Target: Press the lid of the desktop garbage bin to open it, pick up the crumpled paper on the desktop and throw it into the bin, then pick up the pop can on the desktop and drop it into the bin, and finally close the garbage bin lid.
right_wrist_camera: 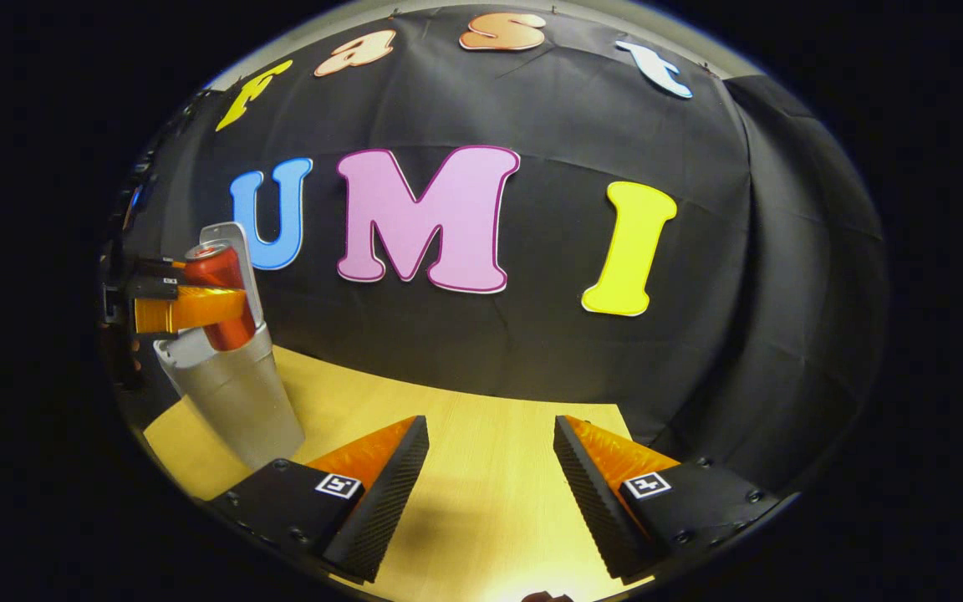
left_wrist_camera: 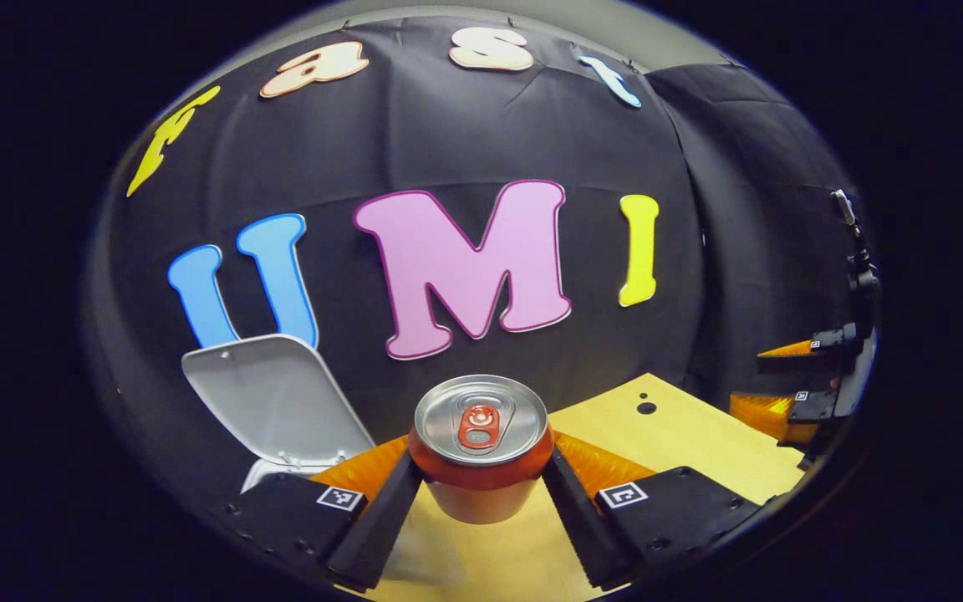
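Red-painted metal with a brushed silver top fills the space between the left gripper's (left_wrist_camera: 481, 489) two fingers: the pop can (left_wrist_camera: 481, 447) stands upright there, a smooth cylinder with a round rimmed lid and a red pull tab, and both ribbed finger faces press against its sides. It hangs above the pale wooden desktop (left_wrist_camera: 699, 451), clear of the surface. Just ahead and to the left of that gripper the garbage bin lid (left_wrist_camera: 277, 401) stands raised, a flat, matte, pale grey panel with rounded corners, hinged at its lower edge. Far off at the right edge of the left gripper view the right gripper shows, small and side-on.

In the right gripper view the right gripper (right_wrist_camera: 490, 493) hovers over the smooth wood-grain desktop (right_wrist_camera: 481, 443) with its wedge-shaped, finely ridged fingers spread wide and nothing between them. Ahead and well to its left stands the garbage bin (right_wrist_camera: 235, 401), a tapered satin-grey body, narrower at the base, with its lid (right_wrist_camera: 235, 242) tipped up behind. The pop can (right_wrist_camera: 218, 297) is held by the left gripper (right_wrist_camera: 189, 305) right over the bin's open mouth, tilted slightly.
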Available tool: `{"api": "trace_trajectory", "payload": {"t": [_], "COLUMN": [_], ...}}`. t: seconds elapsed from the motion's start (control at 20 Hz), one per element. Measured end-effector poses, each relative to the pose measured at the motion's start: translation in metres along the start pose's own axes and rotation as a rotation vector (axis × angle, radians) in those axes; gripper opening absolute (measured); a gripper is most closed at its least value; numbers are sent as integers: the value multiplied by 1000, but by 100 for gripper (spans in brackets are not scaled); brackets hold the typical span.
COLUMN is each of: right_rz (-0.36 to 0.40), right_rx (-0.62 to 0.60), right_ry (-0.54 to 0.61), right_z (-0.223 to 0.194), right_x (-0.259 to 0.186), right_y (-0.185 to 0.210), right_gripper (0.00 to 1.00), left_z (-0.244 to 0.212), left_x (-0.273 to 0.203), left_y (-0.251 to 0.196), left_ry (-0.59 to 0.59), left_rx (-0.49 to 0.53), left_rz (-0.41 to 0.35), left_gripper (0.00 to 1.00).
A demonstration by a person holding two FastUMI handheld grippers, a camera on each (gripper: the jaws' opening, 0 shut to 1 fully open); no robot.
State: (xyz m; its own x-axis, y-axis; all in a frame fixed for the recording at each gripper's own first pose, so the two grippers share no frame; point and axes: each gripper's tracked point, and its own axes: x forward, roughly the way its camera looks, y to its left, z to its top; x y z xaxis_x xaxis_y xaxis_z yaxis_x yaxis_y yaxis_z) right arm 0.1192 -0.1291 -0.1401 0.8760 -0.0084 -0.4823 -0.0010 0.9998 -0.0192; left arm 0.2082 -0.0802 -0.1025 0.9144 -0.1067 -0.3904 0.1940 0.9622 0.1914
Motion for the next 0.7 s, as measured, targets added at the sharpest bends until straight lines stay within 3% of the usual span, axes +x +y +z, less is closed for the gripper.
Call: {"api": "trace_trajectory", "payload": {"t": [0.25,0.45,0.7], "right_rz": [-70,-116,-126], "right_rx": [2,-1,-9], "right_ry": [-20,-27,-41], "right_z": [23,36,37], "right_x": [-22,-53,-74], "right_y": [-20,-29,-19], "right_gripper": [97,97,97], "left_z": [-13,-33,-62], "left_x": [-12,-4,3], "left_y": [85,128,137], "left_ry": [-23,-26,7], "left_rx": [-1,-39,-92], "left_rz": [113,108,86], "left_gripper": [87,87,88]}}
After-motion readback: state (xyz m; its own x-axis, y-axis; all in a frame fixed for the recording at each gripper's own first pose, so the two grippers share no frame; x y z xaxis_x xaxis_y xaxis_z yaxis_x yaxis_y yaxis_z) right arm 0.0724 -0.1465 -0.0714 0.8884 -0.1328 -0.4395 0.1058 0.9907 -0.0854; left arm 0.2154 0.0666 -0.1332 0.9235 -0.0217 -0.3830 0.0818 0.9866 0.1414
